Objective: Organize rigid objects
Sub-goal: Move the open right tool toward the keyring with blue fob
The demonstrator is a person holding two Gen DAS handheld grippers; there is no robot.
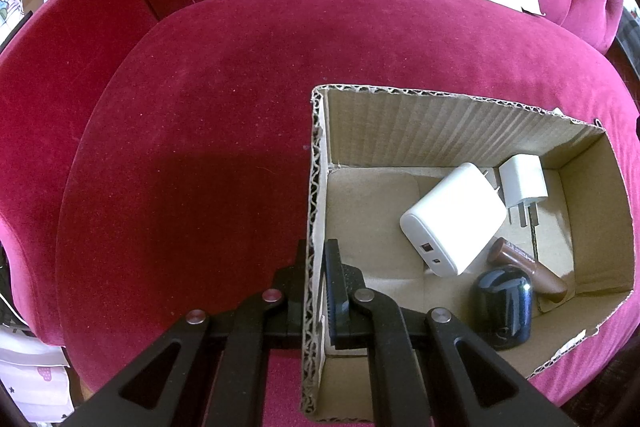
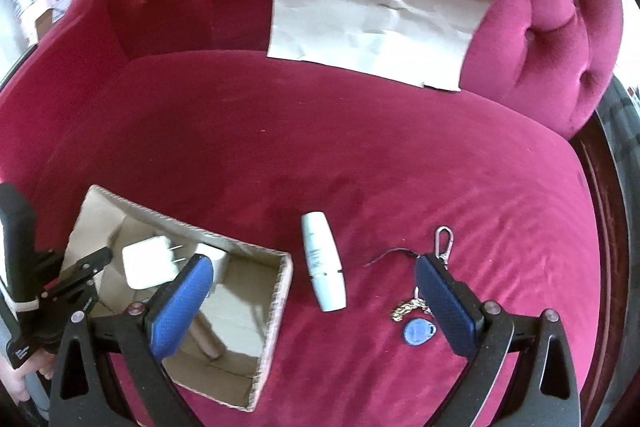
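Surface: a crimson velvet armchair seat (image 1: 200, 147), a crumpled sheet of brown paper (image 2: 372, 3) against its back.
Landmark: one open corrugated cardboard box (image 1: 448, 123) on the seat.
Inside the box: two white plug chargers (image 1: 454, 219), one brown cylinder (image 1: 528, 269), one dark glossy case (image 1: 502, 301).
Beside the box: one white tapered tube (image 2: 322, 263); beyond it, one blue key fob on a chain with a clip (image 2: 418, 331).
My left gripper (image 1: 316, 267): clamped on the box's wall.
My right gripper (image 2: 312, 291): jaws wide, empty, above the tube.
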